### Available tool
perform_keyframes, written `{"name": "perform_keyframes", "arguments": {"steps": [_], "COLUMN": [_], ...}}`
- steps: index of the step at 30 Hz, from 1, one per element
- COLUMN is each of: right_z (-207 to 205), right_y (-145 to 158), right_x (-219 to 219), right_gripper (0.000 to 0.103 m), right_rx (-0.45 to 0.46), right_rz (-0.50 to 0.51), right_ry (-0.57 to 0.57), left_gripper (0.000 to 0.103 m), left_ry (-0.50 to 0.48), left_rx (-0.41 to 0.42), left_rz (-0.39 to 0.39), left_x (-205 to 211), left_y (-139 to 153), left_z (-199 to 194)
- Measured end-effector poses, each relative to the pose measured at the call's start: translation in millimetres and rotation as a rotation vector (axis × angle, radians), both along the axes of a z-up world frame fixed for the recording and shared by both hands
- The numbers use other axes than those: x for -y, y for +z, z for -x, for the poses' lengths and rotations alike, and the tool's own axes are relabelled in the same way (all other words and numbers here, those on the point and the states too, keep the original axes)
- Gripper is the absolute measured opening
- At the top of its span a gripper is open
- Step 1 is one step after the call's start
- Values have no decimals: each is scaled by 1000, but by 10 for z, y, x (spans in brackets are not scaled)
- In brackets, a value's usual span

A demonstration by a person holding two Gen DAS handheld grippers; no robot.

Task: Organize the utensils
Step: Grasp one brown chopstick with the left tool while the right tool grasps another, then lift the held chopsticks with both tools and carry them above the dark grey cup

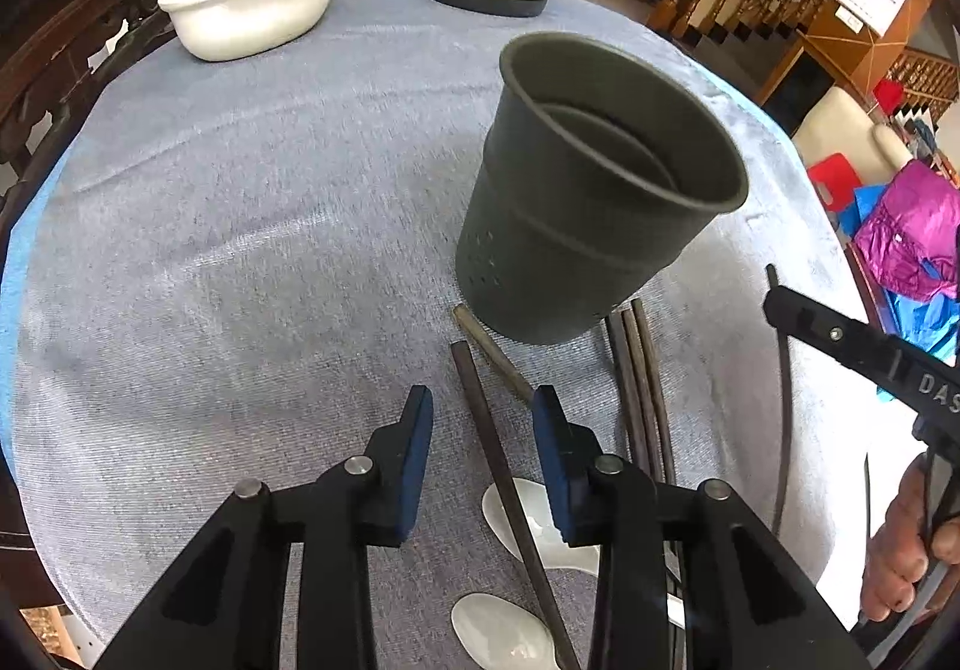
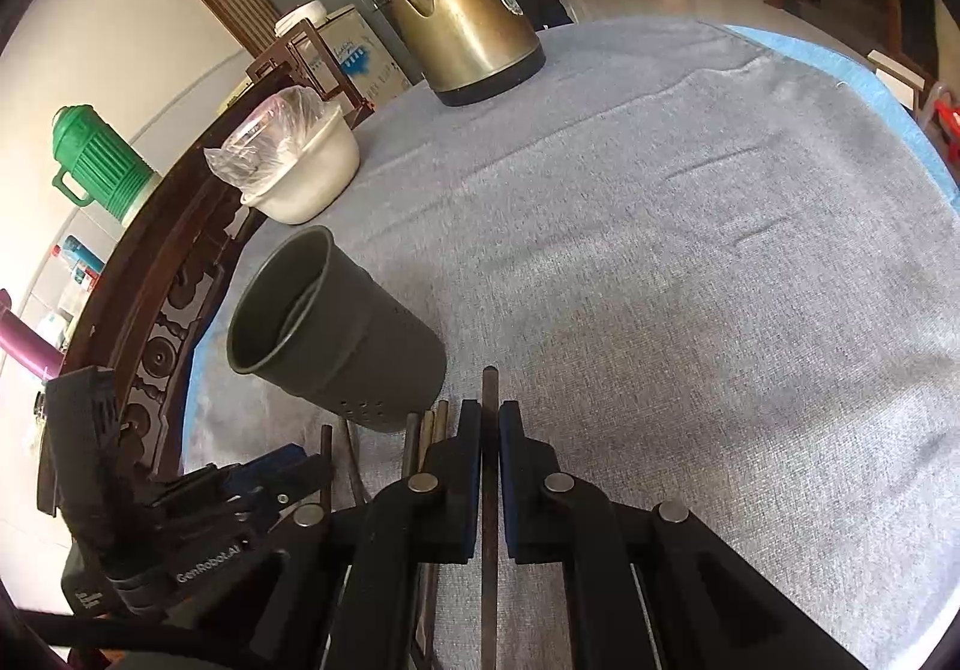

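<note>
Dark grey perforated utensil cup (image 1: 594,190) upright on the cloth-covered desk, dark chopsticks (image 1: 639,382) lying flat beside its base, one chopstick (image 1: 510,484) lying across two white spoons (image 1: 528,508)

Readable on the left gripper (image 2: 258,484), low and left of the right tool's closed fingers: "GenRobot.AI" in white on its black body. Seen from the left tool, off to its right on the right gripper (image 1: 774,304): white letters "DAS", cut off at the frame edge. Round emblem on the kettle (image 2: 462,22) too small to read.
</note>
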State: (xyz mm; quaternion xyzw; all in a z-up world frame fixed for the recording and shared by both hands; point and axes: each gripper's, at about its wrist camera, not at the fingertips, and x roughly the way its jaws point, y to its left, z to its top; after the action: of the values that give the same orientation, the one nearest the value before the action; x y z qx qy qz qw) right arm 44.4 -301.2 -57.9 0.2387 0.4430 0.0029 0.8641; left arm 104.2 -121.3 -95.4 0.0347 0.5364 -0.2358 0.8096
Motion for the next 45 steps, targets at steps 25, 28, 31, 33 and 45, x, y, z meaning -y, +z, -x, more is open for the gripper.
{"name": "perform_keyframes", "arguments": {"steps": [25, 28, 31, 33, 45], "right_z": [234, 247, 275, 306, 418], "right_y": [449, 583, 704, 772, 1061], "right_x": [-72, -100, -126, -143, -212], "right_gripper": [6, 6, 6, 6, 6], "right_rx": [132, 160, 192, 211, 278], "right_rz": [-7, -2, 20, 33, 63], "right_ry": [-6, -5, -9, -14, -26], "left_gripper": [7, 7, 6, 6, 6], "left_ry": [40, 39, 54, 60, 76], "left_rx": [189, 251, 299, 325, 443], "left_rz": [138, 143, 166, 177, 215], "left_x": [-777, -811, -829, -853, -924], "left_y": [822, 1054, 1282, 1376, 1786], "left_z": [355, 414, 450, 471, 581]}}
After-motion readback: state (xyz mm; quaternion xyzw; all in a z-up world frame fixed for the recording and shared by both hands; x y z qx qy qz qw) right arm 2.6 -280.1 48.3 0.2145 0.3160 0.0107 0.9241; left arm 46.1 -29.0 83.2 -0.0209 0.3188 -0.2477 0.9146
